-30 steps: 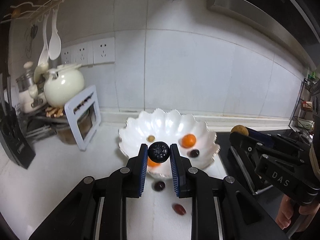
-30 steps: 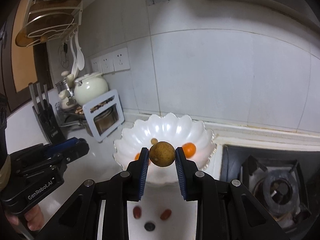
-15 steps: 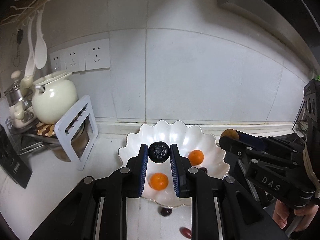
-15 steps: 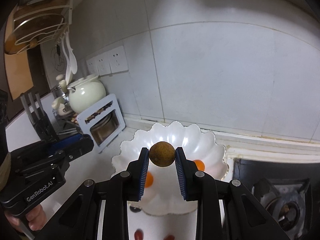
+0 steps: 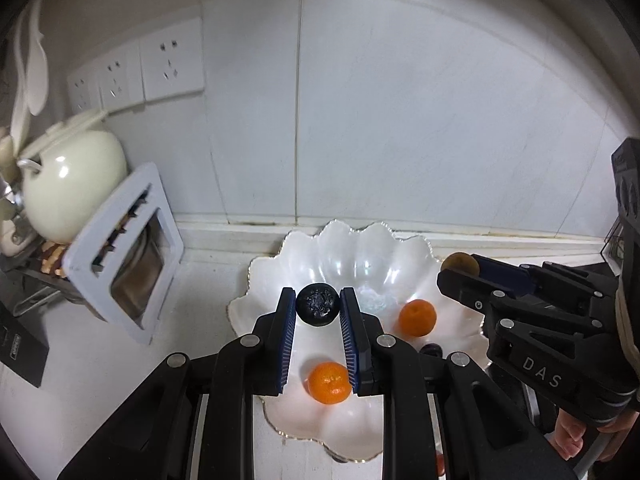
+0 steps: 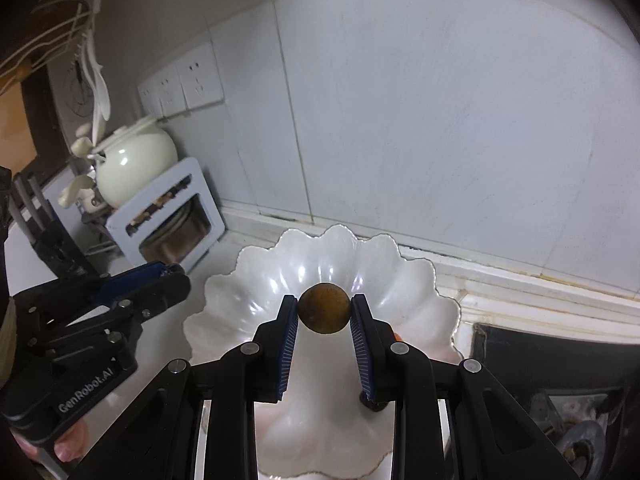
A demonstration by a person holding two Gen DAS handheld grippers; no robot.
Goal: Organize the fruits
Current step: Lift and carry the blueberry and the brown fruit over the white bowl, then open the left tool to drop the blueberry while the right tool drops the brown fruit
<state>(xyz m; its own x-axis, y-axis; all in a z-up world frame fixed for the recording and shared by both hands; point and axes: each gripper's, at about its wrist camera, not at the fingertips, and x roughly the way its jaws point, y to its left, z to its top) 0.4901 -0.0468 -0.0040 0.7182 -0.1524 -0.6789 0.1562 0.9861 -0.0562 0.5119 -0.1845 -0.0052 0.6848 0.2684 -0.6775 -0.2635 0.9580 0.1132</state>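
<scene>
A white scalloped bowl (image 5: 344,256) (image 6: 256,292) stands on the counter against the tiled wall. My left gripper (image 5: 318,309) is shut on a dark blueberry-like fruit (image 5: 318,309) held over the bowl's middle. In the bowl lie two small oranges (image 5: 329,383) (image 5: 417,317) and a dark grape (image 5: 432,348), partly hidden. My right gripper (image 6: 324,314) is shut on a round brown fruit (image 6: 324,314) (image 5: 460,265) above the bowl. Each gripper shows at the side of the other's view.
A cream teapot (image 5: 72,184) sits on a rack with a white frame (image 5: 120,256) at the left. Wall sockets (image 5: 136,72) are above it. A stove burner (image 6: 560,420) lies right of the bowl. A red fruit (image 5: 440,462) lies on the counter below the bowl.
Both grippers have moved forward toward the wall, so the bowl now lies right beneath the held fruits. The loose fruits on the counter have slid out of view below.
</scene>
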